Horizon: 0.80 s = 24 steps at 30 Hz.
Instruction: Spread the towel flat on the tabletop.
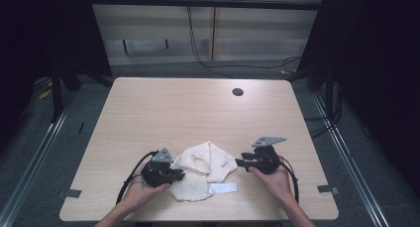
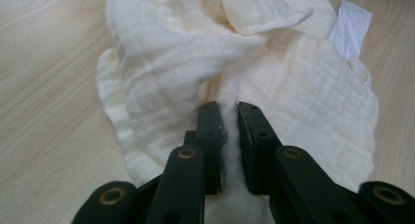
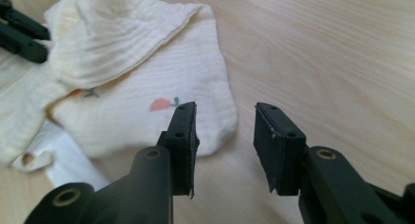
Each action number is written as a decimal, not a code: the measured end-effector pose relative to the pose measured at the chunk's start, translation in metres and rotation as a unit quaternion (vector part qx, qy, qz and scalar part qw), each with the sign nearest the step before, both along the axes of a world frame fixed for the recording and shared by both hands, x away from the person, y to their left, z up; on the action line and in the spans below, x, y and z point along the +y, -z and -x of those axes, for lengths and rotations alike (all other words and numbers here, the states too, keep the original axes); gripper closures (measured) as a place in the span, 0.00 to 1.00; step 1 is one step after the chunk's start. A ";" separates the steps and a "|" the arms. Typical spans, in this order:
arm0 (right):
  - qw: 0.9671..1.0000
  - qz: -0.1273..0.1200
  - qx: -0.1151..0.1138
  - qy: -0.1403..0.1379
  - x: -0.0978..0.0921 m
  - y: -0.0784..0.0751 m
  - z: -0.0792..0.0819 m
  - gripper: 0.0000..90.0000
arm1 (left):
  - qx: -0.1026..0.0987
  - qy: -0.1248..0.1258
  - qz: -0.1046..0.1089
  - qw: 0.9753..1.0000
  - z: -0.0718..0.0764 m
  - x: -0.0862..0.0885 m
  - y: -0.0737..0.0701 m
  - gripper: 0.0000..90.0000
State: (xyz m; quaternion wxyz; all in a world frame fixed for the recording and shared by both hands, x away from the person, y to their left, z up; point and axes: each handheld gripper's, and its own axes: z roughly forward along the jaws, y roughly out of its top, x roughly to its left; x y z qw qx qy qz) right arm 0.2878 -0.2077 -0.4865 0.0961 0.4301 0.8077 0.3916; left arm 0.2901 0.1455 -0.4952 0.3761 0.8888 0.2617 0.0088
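Note:
A crumpled cream muslin cloth [image 1: 203, 167] lies near the table's front edge, with a small peach print [image 3: 160, 104] and a white label [image 1: 223, 188] at its front. My left gripper [image 1: 181, 176] is at the cloth's left side. In the left gripper view its jaws [image 2: 231, 131] are nearly together, with a raised fold of the cloth [image 2: 274, 82] pinched in the narrow gap. My right gripper [image 1: 238, 162] hovers just off the cloth's right edge. It is open [image 3: 225, 136], with bare tabletop between its jaws and the cloth's corner [image 3: 215, 131] beside its left jaw.
The light wooden table [image 1: 198, 113] has a round cable hole [image 1: 237, 92] at the back right. Tape marks sit at its front corners [image 1: 73, 193] [image 1: 328, 189]. Cables [image 1: 198, 48] trail on the floor behind, and dark curtains flank both sides.

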 end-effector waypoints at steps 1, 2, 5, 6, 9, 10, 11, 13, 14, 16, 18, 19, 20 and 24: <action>1.000 0.000 0.003 0.003 0.002 0.004 -0.002 0.69 | 0.002 0.000 0.006 1.000 0.000 0.000 0.000 0.86; 1.000 0.015 0.000 -0.012 0.005 0.007 -0.004 0.71 | 0.012 -0.001 0.012 1.000 0.001 0.000 0.000 0.79; 1.000 0.008 -0.002 -0.012 0.004 0.007 -0.004 0.74 | -0.001 0.002 0.001 1.000 0.004 -0.001 -0.001 0.66; 1.000 0.007 -0.005 -0.009 0.003 0.006 -0.004 0.76 | 0.000 0.002 0.001 1.000 0.005 -0.002 -0.002 0.66; 1.000 0.011 -0.005 -0.013 0.003 0.008 -0.005 0.81 | 0.002 0.012 0.006 1.000 0.006 0.000 -0.005 0.62; 1.000 0.016 -0.006 -0.017 0.004 0.011 -0.005 0.82 | -0.003 0.010 0.019 1.000 0.007 0.003 -0.011 0.60; 1.000 0.015 -0.008 -0.020 0.004 0.011 -0.005 0.82 | -0.004 0.007 0.031 0.999 0.007 0.004 -0.015 0.59; 0.999 0.018 -0.010 -0.026 0.007 0.012 -0.005 0.82 | -0.011 0.004 0.047 0.999 0.009 0.005 -0.023 0.57; 0.999 0.022 -0.007 -0.025 0.008 0.012 -0.004 0.82 | -0.018 0.003 0.046 0.999 0.010 0.004 -0.026 0.57; 0.999 0.022 0.001 -0.026 0.009 0.014 -0.004 0.78 | -0.023 0.004 0.047 0.999 0.010 0.002 -0.029 0.56; 1.000 0.017 0.003 -0.022 0.009 0.016 -0.005 0.79 | -0.046 0.012 0.028 0.998 0.010 -0.011 -0.035 0.51; 1.000 0.018 0.002 -0.022 0.010 0.016 -0.005 0.81 | -0.046 0.012 0.028 0.998 0.010 -0.011 -0.035 0.51; 1.000 0.019 0.002 -0.022 0.010 0.016 -0.005 0.84 | -0.047 0.019 0.030 0.998 0.007 -0.019 -0.038 0.51; 1.000 0.012 0.009 -0.019 0.009 0.016 -0.005 0.93 | -0.053 0.033 0.031 0.998 0.003 -0.031 -0.043 0.59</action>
